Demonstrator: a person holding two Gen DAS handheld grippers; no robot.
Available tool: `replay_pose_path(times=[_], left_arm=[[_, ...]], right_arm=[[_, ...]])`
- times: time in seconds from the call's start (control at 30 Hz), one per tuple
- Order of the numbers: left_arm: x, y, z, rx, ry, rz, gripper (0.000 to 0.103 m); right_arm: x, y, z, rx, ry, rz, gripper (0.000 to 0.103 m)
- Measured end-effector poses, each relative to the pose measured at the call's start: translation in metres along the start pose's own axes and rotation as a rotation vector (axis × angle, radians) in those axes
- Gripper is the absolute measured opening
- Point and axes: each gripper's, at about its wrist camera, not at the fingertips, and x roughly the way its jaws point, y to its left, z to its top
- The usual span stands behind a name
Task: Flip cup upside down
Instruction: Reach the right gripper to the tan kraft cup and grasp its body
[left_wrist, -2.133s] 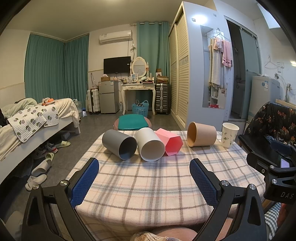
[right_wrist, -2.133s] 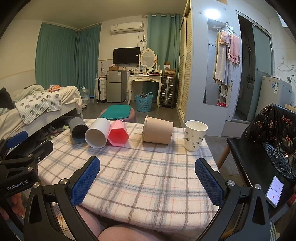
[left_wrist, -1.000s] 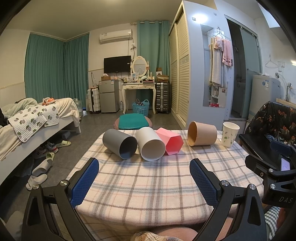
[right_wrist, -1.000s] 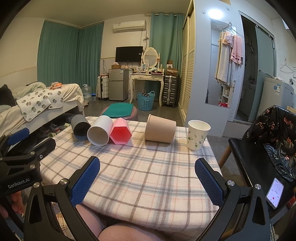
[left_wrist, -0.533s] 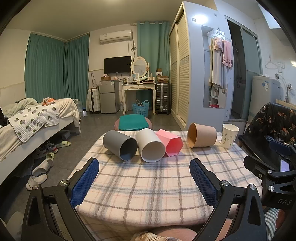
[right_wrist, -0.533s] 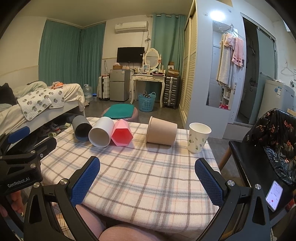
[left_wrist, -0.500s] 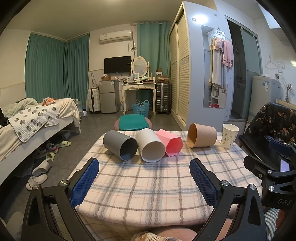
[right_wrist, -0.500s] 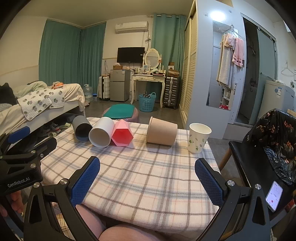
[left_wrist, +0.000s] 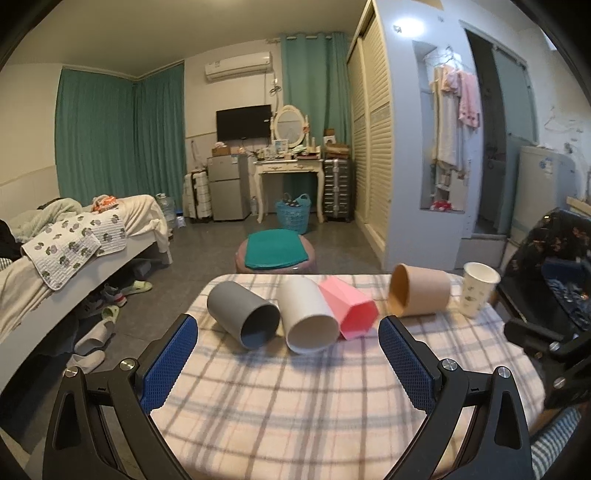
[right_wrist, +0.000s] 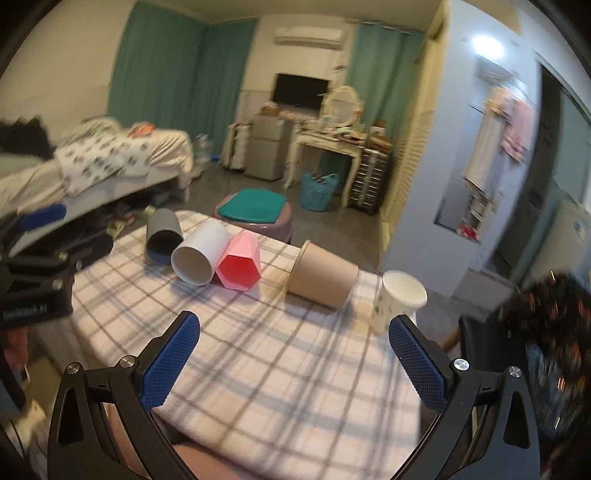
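Several cups sit on the plaid-clothed table (left_wrist: 332, 398). A grey cup (left_wrist: 242, 313), a white cup (left_wrist: 308, 318), a pink hexagonal cup (left_wrist: 349, 308) and a tan cup (left_wrist: 419, 295) lie on their sides. A white floral paper cup (left_wrist: 476, 288) stands upright at the far right. They show in the right wrist view too: grey (right_wrist: 162, 236), white (right_wrist: 197, 254), pink (right_wrist: 240, 266), tan (right_wrist: 323, 275), paper cup (right_wrist: 397, 299). My left gripper (left_wrist: 288, 365) is open and empty before the row. My right gripper (right_wrist: 295, 363) is open and empty, tilted, its right fingertip close to the paper cup.
A stool with a green cushion (left_wrist: 275, 251) stands beyond the table's far edge. A bed (left_wrist: 74, 243) is at the left, a wardrobe (left_wrist: 373, 147) at the right. A dark chair (left_wrist: 554, 266) stands by the table's right side.
Both grippers have moved forward toward the cups. The right view has tilted and blurred with fast motion, and the paper cup now sits near its right fingertip. The cups have not moved.
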Motion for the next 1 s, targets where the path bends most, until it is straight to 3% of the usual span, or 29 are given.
replay_pose_path(times=[0.17,0.3,0.47,0.8,0.9,1.0], left_arm=[[0.04,-0.003,0.009,-0.027,0.041,0.028,0.102],[0.068,-0.005,0.008,-0.031,0.077,0.038,0.102],[0.095,-0.005,0.004,-0.009,0.103,0.05,0.102],[0.124,-0.008,-0.002,0.013,0.132,0.029,0.102],[0.124,-0.012,-0.003,0.02,0.133,0.024,0.102],[0.12,-0.011,-0.001,0.022,0.131,0.027,0.102]], right_arm=[[0.061,-0.018,0.03,-0.247,0.113,0.059,0.103],[0.12,-0.016,0.035,-0.419,0.235,0.11,0.103],[0.188,-0.005,0.023,-0.605,0.33,0.097,0.103],[0.244,0.004,0.014,-0.692,0.384,0.112,0.101],[0.253,0.005,0.015,-0.692,0.394,0.1,0.092],[0.253,0.005,0.017,-0.687,0.395,0.094,0.091]])
